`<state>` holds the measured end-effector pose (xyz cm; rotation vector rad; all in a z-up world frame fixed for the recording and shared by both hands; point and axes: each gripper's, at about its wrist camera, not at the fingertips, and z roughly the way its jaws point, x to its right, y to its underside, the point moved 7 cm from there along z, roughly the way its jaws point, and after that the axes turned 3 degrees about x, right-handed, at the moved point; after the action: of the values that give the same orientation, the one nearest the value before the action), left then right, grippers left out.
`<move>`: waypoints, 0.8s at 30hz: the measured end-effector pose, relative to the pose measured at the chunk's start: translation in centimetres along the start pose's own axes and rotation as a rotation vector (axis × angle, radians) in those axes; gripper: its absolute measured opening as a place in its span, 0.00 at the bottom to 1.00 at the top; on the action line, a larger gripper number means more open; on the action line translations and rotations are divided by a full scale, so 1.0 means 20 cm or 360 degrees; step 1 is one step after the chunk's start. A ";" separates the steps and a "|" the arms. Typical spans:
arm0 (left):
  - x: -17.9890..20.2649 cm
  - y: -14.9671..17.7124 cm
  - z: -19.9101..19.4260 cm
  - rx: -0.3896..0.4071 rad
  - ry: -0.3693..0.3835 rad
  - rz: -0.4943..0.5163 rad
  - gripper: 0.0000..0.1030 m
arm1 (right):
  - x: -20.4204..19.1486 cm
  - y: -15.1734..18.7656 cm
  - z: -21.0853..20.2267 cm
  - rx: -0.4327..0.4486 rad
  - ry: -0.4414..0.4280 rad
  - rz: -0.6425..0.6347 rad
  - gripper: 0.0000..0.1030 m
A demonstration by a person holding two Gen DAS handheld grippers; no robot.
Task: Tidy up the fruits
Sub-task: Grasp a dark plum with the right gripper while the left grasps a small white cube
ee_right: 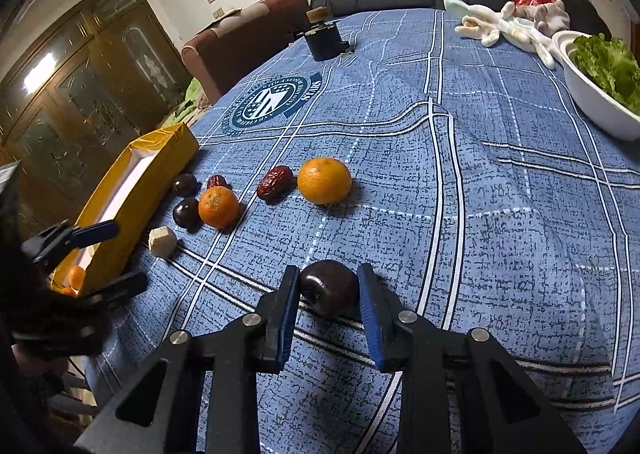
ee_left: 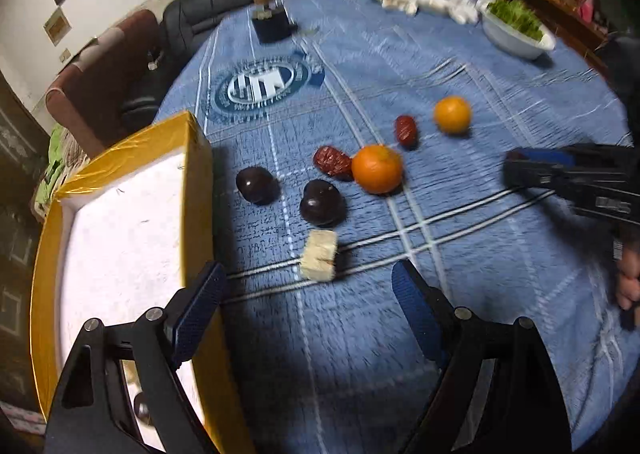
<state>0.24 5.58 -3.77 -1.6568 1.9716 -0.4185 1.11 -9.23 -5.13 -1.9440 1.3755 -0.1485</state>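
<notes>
Blue checked cloth [ee_right: 500, 182] covers the table, and the fruit lies scattered over it beside a yellow box [ee_left: 196, 182] with a white lining. The right gripper [ee_right: 329, 286] is tilted down at the near edge with its blue pads closed against both sides of a dark plum [ee_right: 329, 292] that sits on the cloth. The left gripper [ee_left: 306, 286] hangs over the box's near corner with its fingers spread wide and nothing between them; one finger is above the box wall, the other above bare cloth. Ahead of it lie a pale cube-shaped piece [ee_left: 319, 260], two more dark plums [ee_left: 257, 184] [ee_left: 322, 203], a red date [ee_left: 332, 162] touching an orange [ee_left: 377, 169], then a second date [ee_left: 406, 130] and a second orange [ee_left: 452, 114] farther off. In the right wrist view a small orange fruit [ee_right: 75, 277] shows inside the box at its near end. A white bowl of green leaves [ee_right: 592, 94] and some pale gloves [ee_right: 500, 28] sit at the table's far side.
</notes>
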 end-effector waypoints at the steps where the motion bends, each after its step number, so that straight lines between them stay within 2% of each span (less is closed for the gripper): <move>1: 0.00 0.00 0.02 -0.0024 0.0012 -0.0013 0.74 | 0.00 0.00 0.00 -0.0001 0.0001 -0.0002 0.30; 4: 0.00 -0.01 0.06 -0.0067 0.0050 -0.0053 0.66 | 0.00 0.00 0.00 -0.0002 0.0004 -0.0005 0.30; 6: 0.02 -0.02 0.07 -0.0067 0.0080 -0.0060 0.51 | 0.00 0.00 0.00 -0.0003 0.0006 -0.0007 0.31; 12: -0.02 -0.03 0.06 -0.0020 0.0091 -0.0131 0.30 | -0.01 0.00 0.00 -0.0004 -0.0003 -0.0005 0.28; 13: -0.02 -0.03 0.05 -0.0007 0.0107 -0.0134 0.17 | -0.02 0.00 -0.01 -0.0008 -0.0025 -0.0002 0.28; 14: -0.01 -0.03 0.04 -0.0007 0.0144 -0.0138 0.15 | -0.03 0.01 0.00 -0.0012 -0.0036 -0.0013 0.28; 18: 0.01 -0.01 0.03 0.0009 0.0128 -0.0090 0.15 | -0.10 0.02 0.00 -0.0002 -0.0045 -0.0111 0.27; 19: 0.02 -0.01 0.02 0.0018 0.0155 -0.0105 0.15 | -0.12 0.02 0.00 0.0007 -0.0062 -0.0118 0.27; 24: 0.02 0.01 -0.12 0.0126 0.0217 -0.0139 0.15 | -0.19 0.01 -0.04 0.0083 -0.0114 -0.0176 0.27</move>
<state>-1.37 5.06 -1.92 -1.7084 1.9567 -0.6494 -1.00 -6.31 -3.53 -1.9633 1.2068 -0.1638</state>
